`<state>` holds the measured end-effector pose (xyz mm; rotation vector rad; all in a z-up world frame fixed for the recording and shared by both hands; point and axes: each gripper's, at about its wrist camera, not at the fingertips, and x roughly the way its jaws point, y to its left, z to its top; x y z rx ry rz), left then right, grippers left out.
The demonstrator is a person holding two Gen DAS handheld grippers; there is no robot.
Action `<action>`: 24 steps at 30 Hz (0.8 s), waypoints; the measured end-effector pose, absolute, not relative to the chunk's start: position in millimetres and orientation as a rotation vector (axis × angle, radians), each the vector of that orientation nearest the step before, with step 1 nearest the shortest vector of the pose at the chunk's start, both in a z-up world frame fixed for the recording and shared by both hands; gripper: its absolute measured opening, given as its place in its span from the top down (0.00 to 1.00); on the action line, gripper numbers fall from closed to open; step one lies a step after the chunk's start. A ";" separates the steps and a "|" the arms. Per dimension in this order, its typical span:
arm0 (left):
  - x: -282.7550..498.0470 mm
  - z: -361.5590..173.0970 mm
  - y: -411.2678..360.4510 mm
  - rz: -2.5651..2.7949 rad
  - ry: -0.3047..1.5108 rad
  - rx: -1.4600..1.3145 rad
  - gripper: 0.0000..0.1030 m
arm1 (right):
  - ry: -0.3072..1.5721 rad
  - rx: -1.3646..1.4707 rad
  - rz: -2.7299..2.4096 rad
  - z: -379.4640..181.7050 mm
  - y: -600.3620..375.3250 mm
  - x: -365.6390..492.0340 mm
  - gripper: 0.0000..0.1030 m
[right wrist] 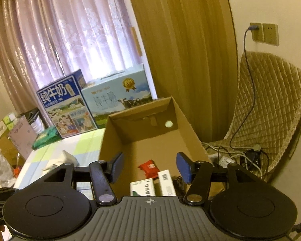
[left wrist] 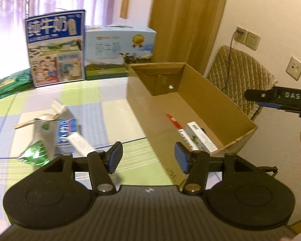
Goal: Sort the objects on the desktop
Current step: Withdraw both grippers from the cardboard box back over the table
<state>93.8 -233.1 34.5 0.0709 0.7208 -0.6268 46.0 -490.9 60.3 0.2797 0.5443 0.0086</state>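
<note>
Both grippers empty, fingers spread: right gripper [right wrist: 149,165] over the cardboard box [right wrist: 190,128]; left gripper [left wrist: 148,156] faces the table's [left wrist: 102,108] remaining cartons [left wrist: 56,134]. Next: grasp one.

The cardboard box [right wrist: 182,128] is open on top; its far half is free, while 2 white packs [right wrist: 165,182] and a red packet [right wrist: 149,167] fill the near end. On the worktop [left wrist: 114,108], a heap of cartons [left wrist: 52,134] blocks the left; milk boxes [left wrist: 56,48] close the back.
</note>
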 end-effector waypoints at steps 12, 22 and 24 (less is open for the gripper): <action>68.8 39.5 -120.8 -0.436 0.703 0.030 0.27 | 0.502 0.226 0.170 84.1 -402.5 15.5 0.23; 61.6 20.3 -53.2 -0.323 0.722 0.030 0.12 | 0.565 0.173 0.264 56.9 -340.0 19.8 0.09; 62.9 13.9 -45.9 -0.311 0.730 0.027 0.10 | 0.584 0.158 0.280 46.8 -329.3 23.6 0.09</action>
